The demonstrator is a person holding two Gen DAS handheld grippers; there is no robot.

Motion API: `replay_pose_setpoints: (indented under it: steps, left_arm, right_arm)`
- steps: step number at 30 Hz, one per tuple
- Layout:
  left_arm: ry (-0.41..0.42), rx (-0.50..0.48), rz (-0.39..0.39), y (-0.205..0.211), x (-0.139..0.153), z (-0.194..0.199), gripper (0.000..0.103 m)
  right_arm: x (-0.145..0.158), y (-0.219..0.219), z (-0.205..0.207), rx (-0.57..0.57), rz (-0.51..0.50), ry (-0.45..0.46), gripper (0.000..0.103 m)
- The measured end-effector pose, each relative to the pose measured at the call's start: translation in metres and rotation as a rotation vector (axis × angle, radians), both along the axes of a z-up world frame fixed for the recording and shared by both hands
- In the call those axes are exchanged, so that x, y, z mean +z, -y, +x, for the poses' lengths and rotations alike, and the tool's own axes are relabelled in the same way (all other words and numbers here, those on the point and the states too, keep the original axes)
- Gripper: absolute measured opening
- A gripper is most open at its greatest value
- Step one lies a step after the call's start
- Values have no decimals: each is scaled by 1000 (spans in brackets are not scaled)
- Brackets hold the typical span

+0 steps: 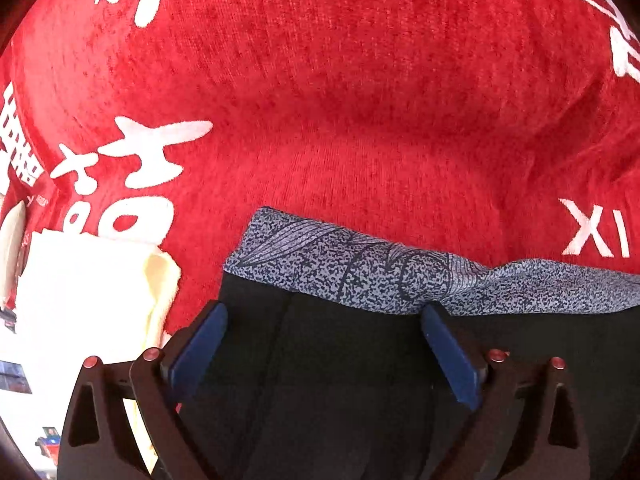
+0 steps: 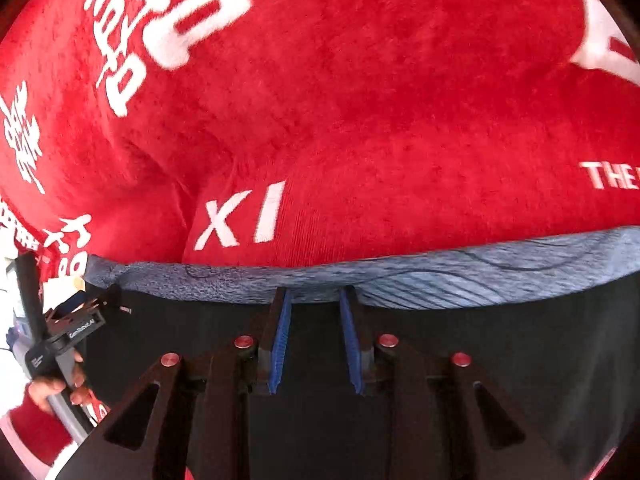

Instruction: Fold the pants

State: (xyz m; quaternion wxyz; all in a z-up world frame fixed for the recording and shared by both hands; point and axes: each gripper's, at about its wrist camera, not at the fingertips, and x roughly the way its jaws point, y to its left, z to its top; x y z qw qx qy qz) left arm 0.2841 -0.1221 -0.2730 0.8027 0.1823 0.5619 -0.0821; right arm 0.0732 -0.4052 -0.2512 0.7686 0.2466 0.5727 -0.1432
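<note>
Black pants [image 1: 340,380] fill the near edge of both views, laid flat on the red blanket [image 1: 360,100] with the speckled grey waistband [image 1: 360,268] as their far edge. Left gripper [image 1: 324,344] hangs over the waistband's left end, jaws spread wide, nothing between the pads. White folded cloth [image 1: 88,280] lies just beside the pants at the blanket's left edge. Right gripper [image 2: 316,340] sits further right along the waistband, jaws part open, no cloth visibly pinched – judged: both positioned to take the waistband for a fold. No containers seen – blanket only
</note>
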Motion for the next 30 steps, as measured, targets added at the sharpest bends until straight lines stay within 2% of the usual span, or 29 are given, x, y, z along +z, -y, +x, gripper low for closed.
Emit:
replay_pose_setpoints:
  steps: [3, 7, 8, 11, 14, 16, 18, 20, 22, 23, 26, 30]
  left_arm:
    - [-11, 13, 3, 0, 9, 1, 99]
    - [20, 23, -38, 0, 28, 4, 99]
    - [25, 36, -35, -1, 30, 9, 99]
    - [8, 68, -23, -3, 25, 20, 99]
    - [-21, 37, 55, 3, 7, 20, 99]
    - [16, 1, 77, 6, 2, 15, 99]
    - [26, 7, 85, 7, -3, 18, 99]
    - [2, 51, 57, 2, -8, 25, 101]
    - [-13, 75, 40, -2, -9, 29, 103]
    - [-14, 75, 42, -2, -6, 28, 103]
    - [-2, 48, 40, 1, 10, 18, 102]
    - [-4, -61, -32, 19, 42, -23, 102]
  right_arm:
    - [17, 11, -22, -12, -37, -5, 31]
    - [26, 21, -39, -8, -45, -8, 43]
    - [27, 20, -37, 4, -34, 0, 47]
    - [27, 7, -23, 55, -19, 21, 50]
    - [26, -15, 0, 161, -1, 36, 50]
    - [20, -27, 11, 220, 13, 23, 49]
    - [5, -37, 20, 262, -18, -31, 49]
    - [-15, -32, 27, 244, -59, -61, 47]
    - [-14, -25, 28, 214, -85, -14, 45]
    - [-12, -22, 28, 191, -92, -24, 45]
    - [6, -11, 14, 129, -79, -21, 48]
    - [37, 2, -38, 108, -88, -4, 49]
